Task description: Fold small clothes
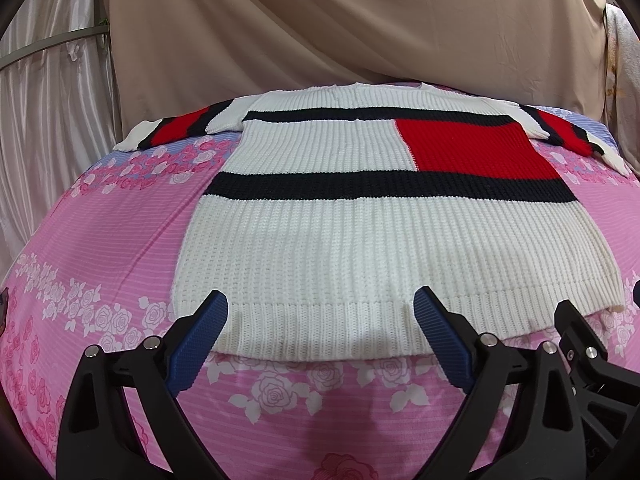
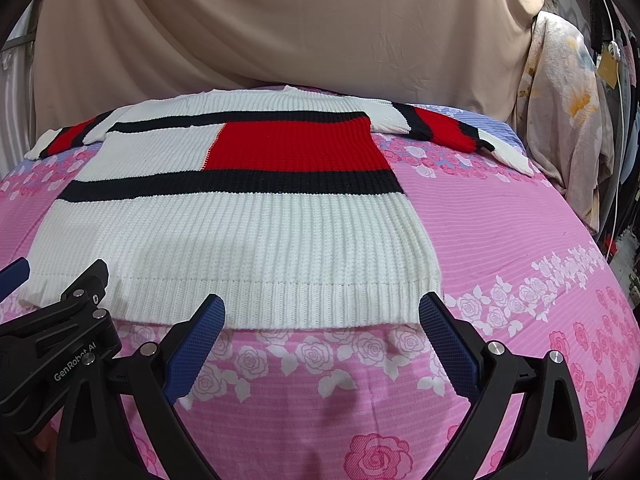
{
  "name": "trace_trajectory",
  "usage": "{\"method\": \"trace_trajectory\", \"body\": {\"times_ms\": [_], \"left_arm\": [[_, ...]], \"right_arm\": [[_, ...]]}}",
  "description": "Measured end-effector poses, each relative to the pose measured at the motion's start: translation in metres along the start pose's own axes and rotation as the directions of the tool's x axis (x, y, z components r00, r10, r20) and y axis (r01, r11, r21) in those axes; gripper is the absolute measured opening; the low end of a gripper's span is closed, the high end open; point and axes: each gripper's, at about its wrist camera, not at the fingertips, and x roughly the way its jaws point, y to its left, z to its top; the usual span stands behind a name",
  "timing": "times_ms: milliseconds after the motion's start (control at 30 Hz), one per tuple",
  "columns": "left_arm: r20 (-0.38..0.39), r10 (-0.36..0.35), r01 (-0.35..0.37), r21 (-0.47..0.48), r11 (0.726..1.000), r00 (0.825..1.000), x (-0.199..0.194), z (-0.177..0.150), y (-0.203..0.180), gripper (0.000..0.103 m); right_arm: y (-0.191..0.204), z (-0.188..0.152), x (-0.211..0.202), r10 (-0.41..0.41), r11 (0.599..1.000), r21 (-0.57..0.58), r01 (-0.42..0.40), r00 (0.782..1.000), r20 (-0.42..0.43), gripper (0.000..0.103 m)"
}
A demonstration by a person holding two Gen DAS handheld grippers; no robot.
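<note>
From the left wrist view, we see the sweater (image 1: pixel 332 208) lying flat on the pink rose bedsheet (image 1: pixel 120 248). Its bottom edge is close to us and its neck points away, toward the tan curtain (image 1: pixel 340 20). Its sleeves stretch out to both sides, so from sleeve tip to sleeve tip it runs left to right. It is white and knitted, with two dark stripes and a red block on the right side. Our left gripper (image 1: pixel 320 312) is spread wide open over the bottom edge and holds nothing.

From the right wrist view, we see the sweater (image 2: pixel 240 220) the same way, neck far and bottom edge near. Our right gripper (image 2: pixel 320 312) is wide open near the bottom right corner, holding nothing. The left gripper (image 2: pixel 60 320) peeks in at the left.
</note>
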Motion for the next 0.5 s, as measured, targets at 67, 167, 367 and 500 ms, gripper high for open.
{"method": "trace_trajectory", "body": {"times_ms": [67, 167, 367, 500], "left_arm": [[0.000, 0.000, 0.000, 0.000, 1.000, 1.000, 0.0006, 0.0004, 0.0001, 0.092], [0.000, 0.000, 0.000, 0.000, 1.000, 1.000, 0.0006, 0.0003, 0.0001, 0.092], [0.000, 0.000, 0.000, 0.000, 1.000, 1.000, 0.0005, 0.0002, 0.0000, 0.092], [0.000, 0.000, 0.000, 0.000, 1.000, 1.000, 0.0007, 0.0002, 0.0000, 0.092]], "right_arm": [[-0.0004, -0.0004, 0.0001, -0.001, 1.000, 0.000, 0.001, 1.000, 0.001, 0.097], [0.0000, 0.0000, 0.0000, 0.000, 1.000, -0.001, 0.000, 1.000, 0.000, 0.097], [-0.0006, -0.0005, 0.0001, 0.000, 1.000, 0.000, 0.000, 1.000, 0.000, 0.097], [-0.0001, 0.0000, 0.0002, -0.001, 1.000, -0.001, 0.001, 1.000, 0.001, 0.097]]}}
